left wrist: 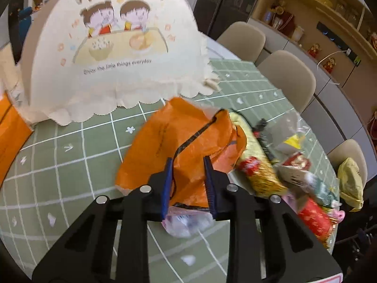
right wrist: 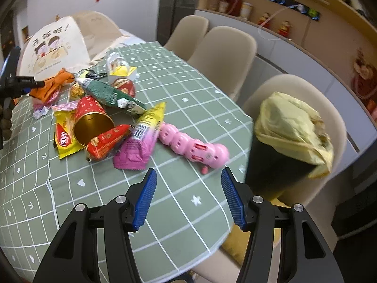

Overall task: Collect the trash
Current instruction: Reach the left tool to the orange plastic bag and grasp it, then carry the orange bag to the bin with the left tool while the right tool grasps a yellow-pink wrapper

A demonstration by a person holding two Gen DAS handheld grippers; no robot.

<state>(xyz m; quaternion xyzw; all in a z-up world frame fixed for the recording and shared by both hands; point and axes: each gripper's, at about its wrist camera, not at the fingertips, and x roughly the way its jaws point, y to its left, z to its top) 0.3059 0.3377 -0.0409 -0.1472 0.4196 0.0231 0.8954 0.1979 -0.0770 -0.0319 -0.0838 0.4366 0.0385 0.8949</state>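
My left gripper (left wrist: 187,165) is shut on a crumpled orange plastic bag (left wrist: 183,136), with a clear pinkish wrapper (left wrist: 188,221) bunched below the fingers. In the right wrist view the orange bag (right wrist: 50,83) lies at the far left of a trash pile: a yellow nabati wrapper (right wrist: 63,139), a red and gold tube (right wrist: 92,120), a green wrapper (right wrist: 106,93), a pink wrapper (right wrist: 135,151) and a pink plastic toy (right wrist: 188,143). My right gripper (right wrist: 188,186) is open and empty above the tablecloth, short of the pile. A black bin with a yellow liner (right wrist: 292,127) stands right of the table.
A green checked tablecloth (right wrist: 165,75) covers the table. A white mesh food cover (left wrist: 113,47) with cartoon children stands at the back left. Beige chairs (right wrist: 223,47) line the far side. Shelves with figurines run along the wall. A small yellow and white gift bag (right wrist: 120,69) stands behind the pile.
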